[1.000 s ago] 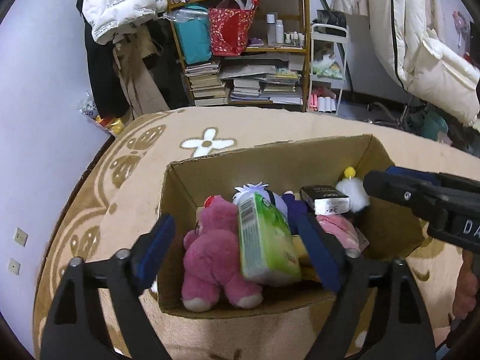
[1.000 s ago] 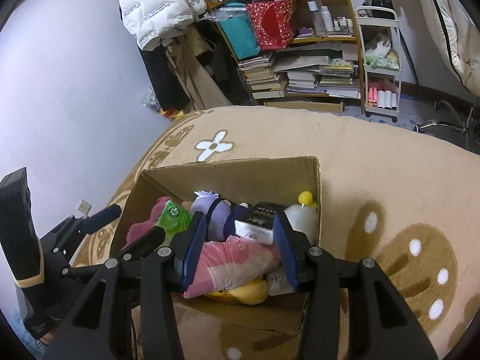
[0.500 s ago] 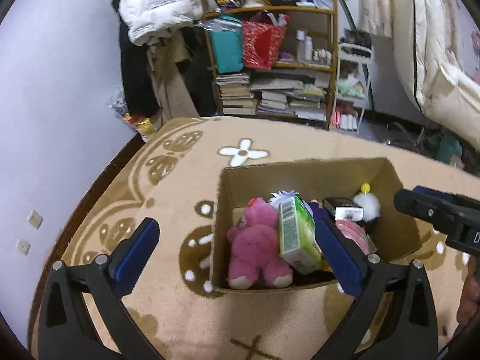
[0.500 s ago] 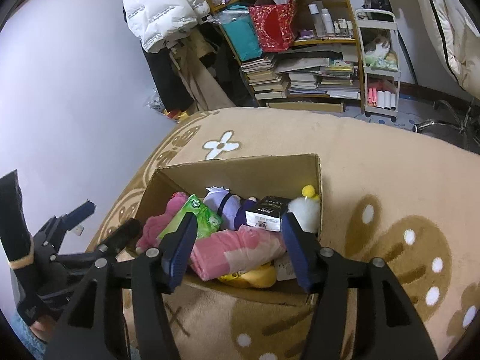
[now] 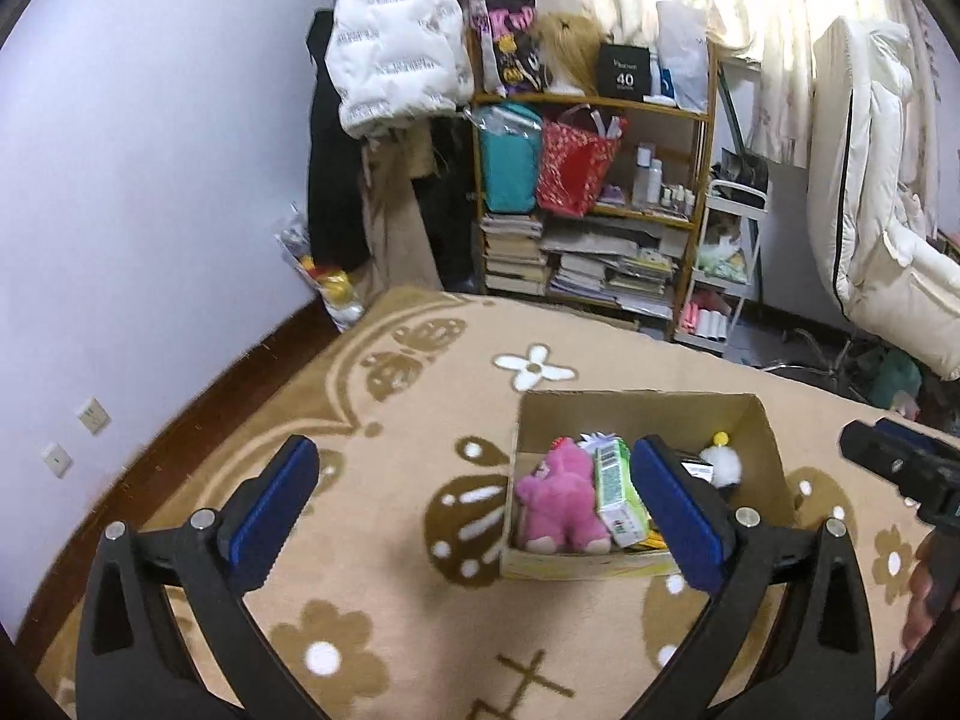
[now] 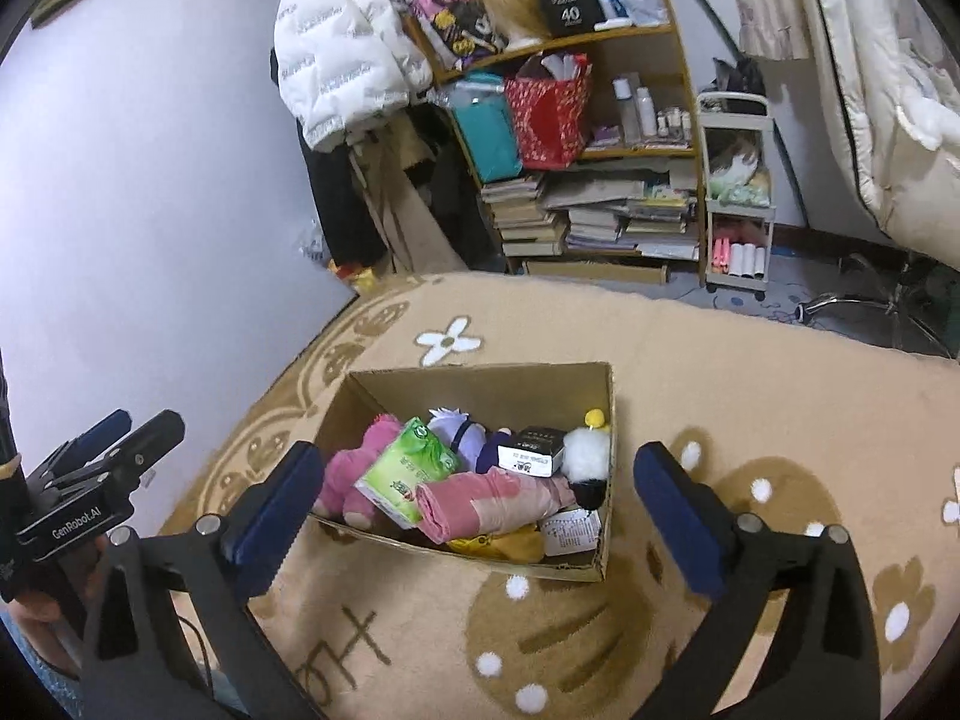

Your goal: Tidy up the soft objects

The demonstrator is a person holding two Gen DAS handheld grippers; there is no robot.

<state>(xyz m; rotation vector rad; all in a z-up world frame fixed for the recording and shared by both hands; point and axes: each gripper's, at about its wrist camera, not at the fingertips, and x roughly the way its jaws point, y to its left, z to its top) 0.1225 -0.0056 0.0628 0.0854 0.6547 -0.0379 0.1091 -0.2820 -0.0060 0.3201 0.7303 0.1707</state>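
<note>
An open cardboard box (image 6: pixel 480 381) (image 5: pixel 636 414) stands on the beige patterned rug. In it lie a pink plush bear (image 5: pixel 558 495) (image 6: pixel 351 471), a green tissue pack (image 6: pixel 411 468) (image 5: pixel 615 489), a folded pink cloth (image 6: pixel 492 501), a purple plush (image 6: pixel 459 435), a black-and-white small box (image 6: pixel 531 450), a white fluffy toy (image 6: pixel 588 450) (image 5: pixel 723 462) and something yellow (image 6: pixel 498 543). My left gripper (image 5: pixel 480 516) is open and empty, above the rug just left of the box. My right gripper (image 6: pixel 480 516) is open and empty, held above the box's near side.
A wooden shelf (image 5: pixel 600 204) with books, bags and bottles stands at the back. A white puffer jacket (image 5: pixel 390 42) hangs to its left. A white cart (image 6: pixel 735 210) and a white quilt (image 5: pixel 870 192) are on the right. The purple wall (image 5: pixel 150 180) runs along the left.
Both grippers have pulled back and up from the box and opened wider. The right gripper let go of the pink cloth, which now lies in the box.
</note>
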